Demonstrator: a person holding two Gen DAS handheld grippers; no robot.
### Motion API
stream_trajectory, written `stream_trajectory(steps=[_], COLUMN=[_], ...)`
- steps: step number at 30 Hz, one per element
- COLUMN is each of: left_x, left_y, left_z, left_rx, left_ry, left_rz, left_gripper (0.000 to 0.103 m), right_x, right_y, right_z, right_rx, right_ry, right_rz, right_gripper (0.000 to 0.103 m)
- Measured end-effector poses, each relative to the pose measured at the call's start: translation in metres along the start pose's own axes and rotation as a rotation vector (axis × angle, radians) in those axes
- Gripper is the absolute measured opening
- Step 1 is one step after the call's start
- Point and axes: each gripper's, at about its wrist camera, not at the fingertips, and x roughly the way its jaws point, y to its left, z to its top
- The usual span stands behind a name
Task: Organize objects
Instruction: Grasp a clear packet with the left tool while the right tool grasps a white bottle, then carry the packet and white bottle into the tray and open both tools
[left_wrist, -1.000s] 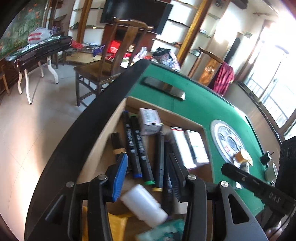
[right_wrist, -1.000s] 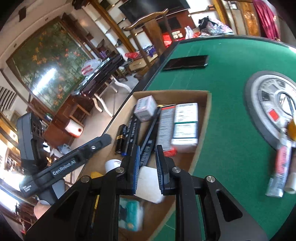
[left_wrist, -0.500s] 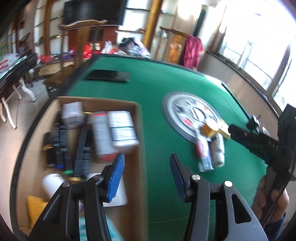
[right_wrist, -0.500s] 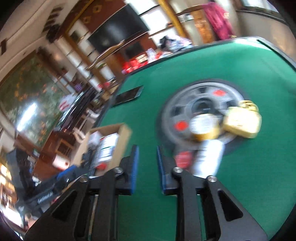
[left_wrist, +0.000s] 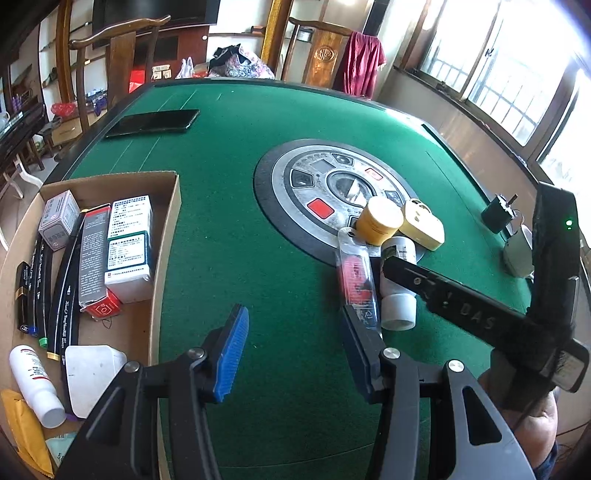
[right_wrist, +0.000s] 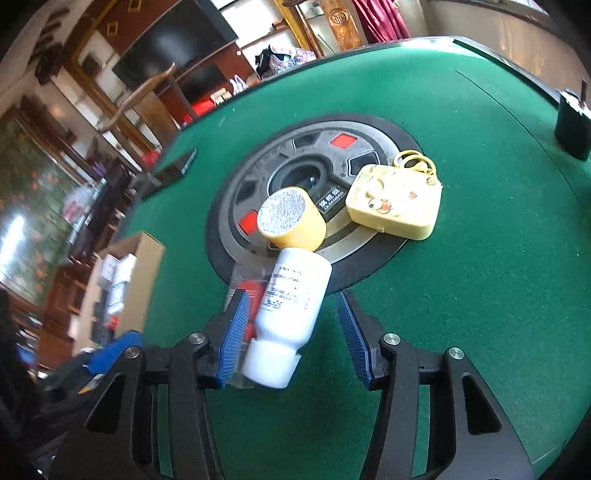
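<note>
A white bottle (right_wrist: 291, 306) lies on the green felt between the open jaws of my right gripper (right_wrist: 291, 332), cap end toward me, untouched as far as I can tell. A clear packet with red contents (left_wrist: 356, 275) lies beside it. A yellow jar (right_wrist: 290, 218) and a pale yellow case (right_wrist: 395, 205) rest on the round metal centre panel (left_wrist: 332, 177). My left gripper (left_wrist: 295, 350) is open and empty over bare felt, just right of the cardboard box (left_wrist: 168, 240). The box holds cartons, several markers and a small white bottle (left_wrist: 35, 380).
A black phone (left_wrist: 153, 122) lies at the far left of the table. A small black box (right_wrist: 572, 125) stands near the right edge. Wooden chairs (left_wrist: 110, 55) stand beyond the far side.
Both grippers swung right from over the box to the table centre. My right gripper opened and now straddles the white bottle. My left gripper stays open.
</note>
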Motion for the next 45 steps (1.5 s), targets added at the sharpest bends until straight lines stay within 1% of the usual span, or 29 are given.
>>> stream_trajectory(steps=[1,3,5,7,12,16,17,18,20,24,26,27,28,29,30,35,38,41,42,45], left_x=[0.001,0.002,0.003,0.005,0.021,0.043,0.049,0.053,0.054,0.070,0.070,0.069,0.068,0.066,0.063,0.050,0.031,0.006,0.002,-0.013], left_y=[0.000,-0.001,-0.005,-0.012,-0.036,-0.055,-0.058,-0.059,-0.060,-0.064,-0.065,-0.064,-0.063,-0.061,-0.060,-0.041,-0.032,-0.028,-0.027,-0.027], left_z=[0.000,0.000,0.002,0.005,0.015,0.019,0.020,0.019,0.022,0.021,0.017,0.016,0.014,0.012,0.010,0.006,0.008,0.003,0.002,-0.003], left_rx=[0.000,0.001,0.001,0.011,0.055,0.106,0.118,0.122,0.116,0.122,0.141,0.142,0.144,0.150,0.152,0.106,0.092,0.079,0.077,0.086], left_ry=[0.002,0.007,0.010,0.013,0.030,0.047,0.048,0.049,0.023,0.058,0.024,0.009,-0.006,-0.025,-0.039,-0.086,-0.156,-0.237,-0.251,-0.314], left_rz=[0.001,0.004,0.004,0.004,0.012,0.096,0.132,0.151,0.136,0.131,0.147,0.140,0.137,0.139,0.146,0.150,0.157,0.167,0.167,0.197], left_gripper=[0.051,0.051,0.051,0.051,0.051,0.051,0.051,0.052,0.055,0.056,0.056,0.055,0.047,0.031,0.027,0.027,0.027,0.027,0.027,0.027], right_x=[0.003,0.003,0.001,-0.005,-0.017,-0.018,-0.019,-0.020,-0.023,-0.025,-0.025,-0.026,-0.026,-0.027,-0.027,-0.025,-0.024,-0.027,-0.028,-0.031], right_y=[0.002,0.005,0.008,0.006,-0.007,-0.015,-0.017,-0.018,-0.019,-0.018,-0.018,-0.018,-0.019,-0.018,-0.018,-0.009,-0.004,0.005,0.009,0.019], right_z=[0.000,-0.001,-0.002,0.000,0.004,0.005,0.005,0.006,0.007,0.007,0.007,0.007,0.007,0.008,0.007,0.004,0.003,0.001,0.000,-0.004], right_rx=[-0.019,-0.057,-0.114,-0.114,-0.080,-0.041,-0.030,-0.026,-0.019,-0.016,-0.012,-0.008,-0.006,-0.005,-0.007,-0.033,-0.050,-0.079,-0.090,-0.120], right_ry=[0.000,0.001,-0.002,-0.021,-0.065,-0.061,-0.063,-0.066,-0.075,-0.079,-0.079,-0.081,-0.084,-0.086,-0.086,-0.085,-0.084,-0.105,-0.112,-0.124], right_rz=[-0.014,-0.027,-0.076,-0.099,-0.111,-0.089,-0.081,-0.079,-0.078,-0.073,-0.070,-0.070,-0.070,-0.070,-0.071,-0.060,-0.042,0.006,0.010,0.037], right_gripper=[0.049,0.038,0.034,0.034,0.034,0.034,0.034,0.034,0.034,0.034,0.034,0.034,0.034,0.034,0.034,0.034,0.034,0.034,0.034,0.034])
